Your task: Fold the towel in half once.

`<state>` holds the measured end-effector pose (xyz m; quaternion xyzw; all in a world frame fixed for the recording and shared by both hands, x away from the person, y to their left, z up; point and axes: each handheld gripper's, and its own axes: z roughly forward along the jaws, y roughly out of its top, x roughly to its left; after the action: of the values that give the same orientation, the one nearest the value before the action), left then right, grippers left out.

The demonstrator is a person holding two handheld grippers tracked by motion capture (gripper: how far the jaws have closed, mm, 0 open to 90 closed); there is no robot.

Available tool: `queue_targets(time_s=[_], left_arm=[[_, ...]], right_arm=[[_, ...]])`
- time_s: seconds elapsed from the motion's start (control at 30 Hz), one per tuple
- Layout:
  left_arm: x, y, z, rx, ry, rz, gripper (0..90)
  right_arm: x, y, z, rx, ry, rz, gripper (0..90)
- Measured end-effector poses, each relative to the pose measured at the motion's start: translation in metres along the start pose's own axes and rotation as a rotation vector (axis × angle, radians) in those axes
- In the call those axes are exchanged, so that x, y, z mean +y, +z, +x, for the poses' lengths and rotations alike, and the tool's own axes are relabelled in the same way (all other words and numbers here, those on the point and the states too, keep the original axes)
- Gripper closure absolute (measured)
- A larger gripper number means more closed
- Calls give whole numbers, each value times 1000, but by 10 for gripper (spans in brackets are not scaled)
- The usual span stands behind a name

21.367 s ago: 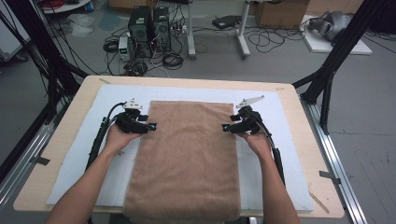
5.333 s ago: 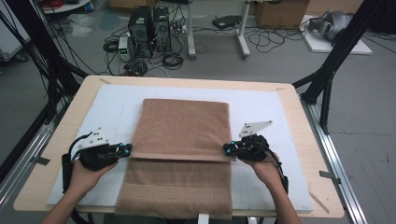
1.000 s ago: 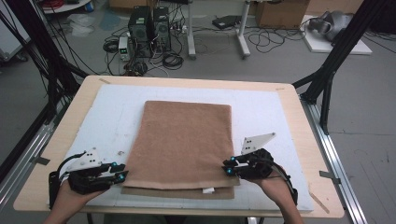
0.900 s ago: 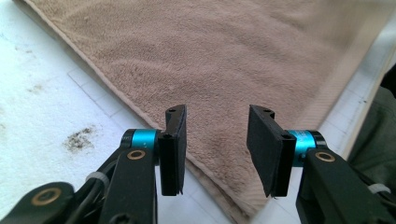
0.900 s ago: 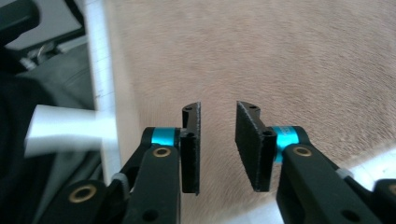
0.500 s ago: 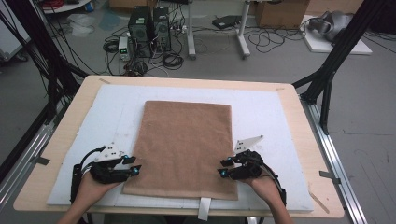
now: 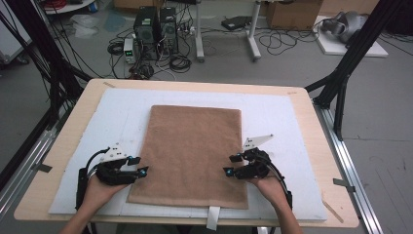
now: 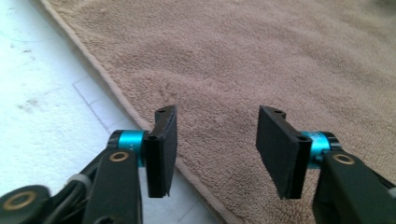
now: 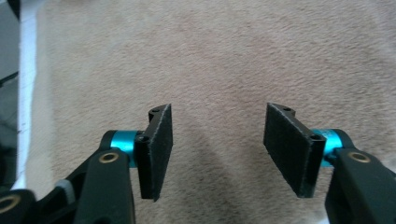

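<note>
you have a white foam sheet (image 7: 292, 117) covering most of the wooden table (image 7: 311, 122), leaving bare wood along every edge. a strip of white tape (image 7: 213, 218) hangs over the table's near edge. beyond the far edge, on the grey floor, two black computer towers (image 7: 156, 24) stand among tangled cables (image 7: 180, 61), with a cardboard box (image 7: 287, 12) further right.

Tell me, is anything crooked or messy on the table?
Nothing much stands out. The brown towel lies flat and smooth on the white mat, turned slightly askew to the mat's edges. A white tag pokes out at its near edge. No spills or damage show.
</note>
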<state>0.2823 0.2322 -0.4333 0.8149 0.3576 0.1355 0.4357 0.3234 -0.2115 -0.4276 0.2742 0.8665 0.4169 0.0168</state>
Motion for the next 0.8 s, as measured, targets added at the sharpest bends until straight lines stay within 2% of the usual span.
queue_targets(time_s=[0.13, 0.3, 0.4, 0.47, 0.6, 0.8], left_arm=[[6, -3, 1, 1, 9, -11, 447], [7, -6, 5, 14, -21, -30, 393], [7, -7, 6, 20, -27, -38, 355], [8, -7, 6, 24, -30, -42, 340], [8, -7, 6, 17, -30, -44, 334], [8, -10, 7, 19, -34, -51, 334]], right_arm=[[5, -3, -4, -12, 14, -28, 341], [19, -6, -7, -30, 0, -31, 278], [28, -10, -9, -45, -12, -44, 263], [34, -13, -12, -48, -3, -55, 255], [43, -20, -13, -58, -8, -76, 255], [47, -18, -9, -54, -33, -64, 255]])
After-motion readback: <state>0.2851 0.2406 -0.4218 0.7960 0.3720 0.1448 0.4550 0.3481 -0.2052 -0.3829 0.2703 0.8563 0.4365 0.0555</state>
